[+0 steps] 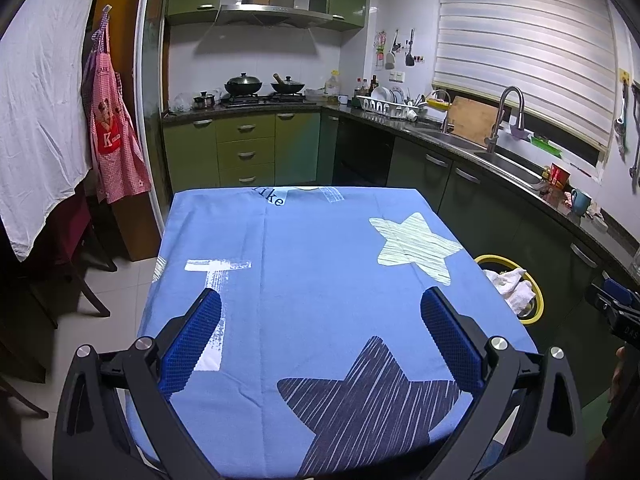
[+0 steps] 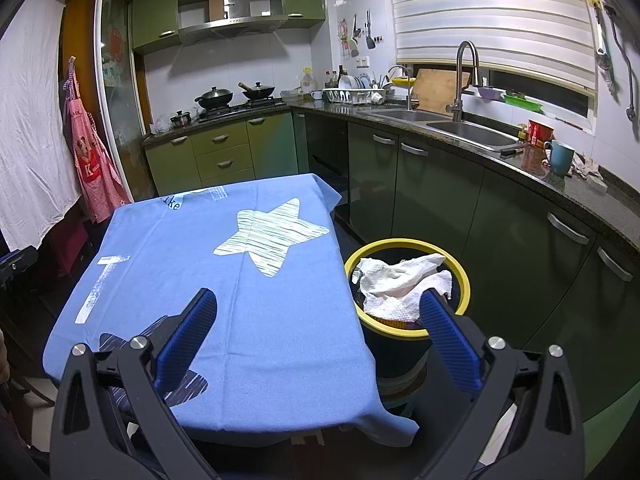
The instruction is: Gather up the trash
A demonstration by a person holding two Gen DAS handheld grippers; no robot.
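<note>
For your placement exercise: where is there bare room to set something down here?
The whole tablecloth is free, from the pale star to the dark star. The bin is filled with tissue; the counter by the sink is crowded.

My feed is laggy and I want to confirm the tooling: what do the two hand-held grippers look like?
Both match. The left hand-held gripper and the right hand-held gripper each have a black frame with cut-out arms, round silver bolts at the joints, and two flat fingers faced with blue, finely textured pads. No cables or sleeves show.
</note>
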